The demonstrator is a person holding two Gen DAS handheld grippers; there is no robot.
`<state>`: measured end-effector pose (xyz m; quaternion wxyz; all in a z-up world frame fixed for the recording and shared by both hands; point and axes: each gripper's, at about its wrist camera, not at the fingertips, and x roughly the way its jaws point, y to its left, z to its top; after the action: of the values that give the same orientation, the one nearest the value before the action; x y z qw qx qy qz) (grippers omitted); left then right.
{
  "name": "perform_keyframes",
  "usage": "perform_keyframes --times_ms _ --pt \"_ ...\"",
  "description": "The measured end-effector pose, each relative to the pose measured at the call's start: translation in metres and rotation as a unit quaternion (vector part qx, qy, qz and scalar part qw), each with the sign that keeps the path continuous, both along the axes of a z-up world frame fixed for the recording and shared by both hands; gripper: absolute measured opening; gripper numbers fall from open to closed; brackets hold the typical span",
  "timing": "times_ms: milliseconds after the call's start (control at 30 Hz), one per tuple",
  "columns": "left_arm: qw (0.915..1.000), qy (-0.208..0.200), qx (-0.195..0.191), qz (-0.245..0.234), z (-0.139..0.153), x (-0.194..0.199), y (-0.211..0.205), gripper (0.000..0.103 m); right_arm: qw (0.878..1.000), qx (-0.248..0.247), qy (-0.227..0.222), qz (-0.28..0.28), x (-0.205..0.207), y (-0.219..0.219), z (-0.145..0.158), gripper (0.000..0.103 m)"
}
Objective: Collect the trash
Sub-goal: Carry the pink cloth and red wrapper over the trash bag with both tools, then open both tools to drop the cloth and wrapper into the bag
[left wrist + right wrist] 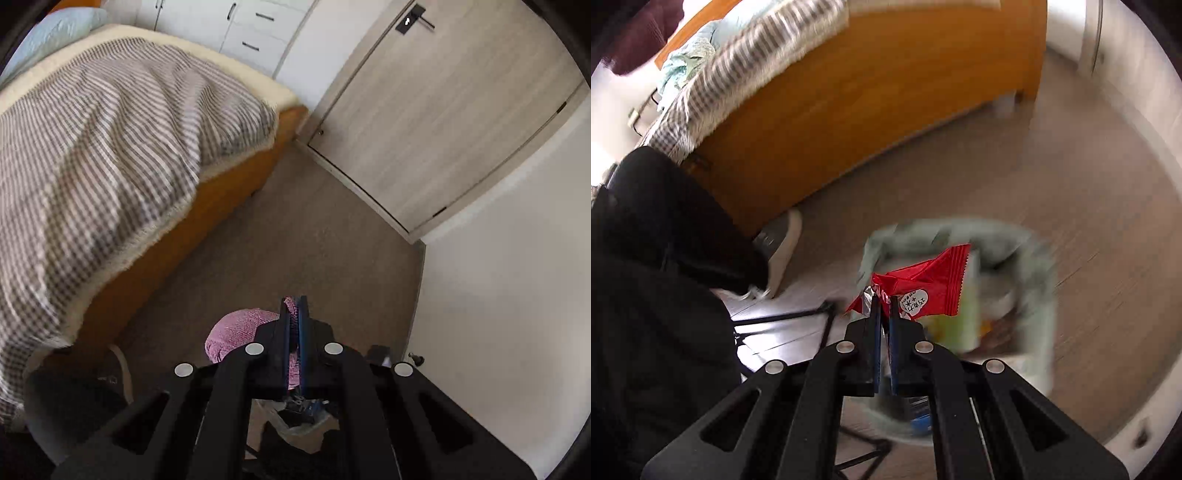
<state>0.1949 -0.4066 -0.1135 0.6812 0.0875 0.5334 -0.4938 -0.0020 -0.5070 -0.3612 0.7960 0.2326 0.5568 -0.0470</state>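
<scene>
- The left gripper [294, 306] has its jaws pressed together on a pink knitted cloth [236, 332], which bulges out toward nine o'clock of the fingertips and hangs above the brown floor [332, 229].
- Under that gripper, at six o'clock, a clear-lined bin [299, 421] shows only in part, with dark scraps inside it (too shadowed to name).
- At ten o'clock in the left view is a bed [236, 181] with a checked blanket [103, 147]; a closed door [454, 122] stands at one o'clock.
- The right gripper [884, 299] pinches a red wrapper [923, 284] by its crumpled silver-edged end; the wrapper's long axis runs from the fingertips up toward two o'clock, its serrated end farthest out, a white label facing the camera.
- Behind and below the wrapper sits a pale green trash bin [1038, 295], badly smeared by motion blur; inside it are light green and yellowish packets, none of them clear enough to identify.
- At nine o'clock in the right view is a grey shoe [779, 243], partly covered by dark clothing [665, 258].
</scene>
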Motion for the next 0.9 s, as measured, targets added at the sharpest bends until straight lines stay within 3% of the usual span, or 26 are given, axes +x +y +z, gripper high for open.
perform_keyframes --times_ms 133,233,267,400,700,900 --pt "0.9993 0.003 0.030 -0.021 -0.027 -0.018 -0.022 0.001 0.998 0.055 0.022 -0.011 -0.011 0.008 -0.050 0.007" --pt "0.9979 0.005 0.051 -0.040 -0.045 -0.031 -0.039 0.001 0.991 0.071 0.086 -0.069 -0.031 -0.003 -0.085 0.033" --pt "0.9972 0.006 0.057 -0.048 -0.050 -0.036 -0.044 0.001 0.989 0.065 0.097 -0.086 -0.039 -0.006 -0.088 0.048" --pt "0.9926 0.021 0.088 -0.080 -0.079 -0.058 -0.063 0.001 0.989 0.041 0.066 -0.126 -0.068 -0.013 -0.062 0.061" --pt "0.9754 0.072 0.174 -0.115 -0.160 -0.092 -0.089 0.001 0.976 -0.010 0.019 -0.217 -0.124 -0.045 -0.011 0.063" --pt "0.9516 0.052 0.253 -0.167 -0.226 -0.132 -0.107 0.001 0.964 -0.016 0.013 -0.263 -0.145 -0.061 -0.012 0.063"
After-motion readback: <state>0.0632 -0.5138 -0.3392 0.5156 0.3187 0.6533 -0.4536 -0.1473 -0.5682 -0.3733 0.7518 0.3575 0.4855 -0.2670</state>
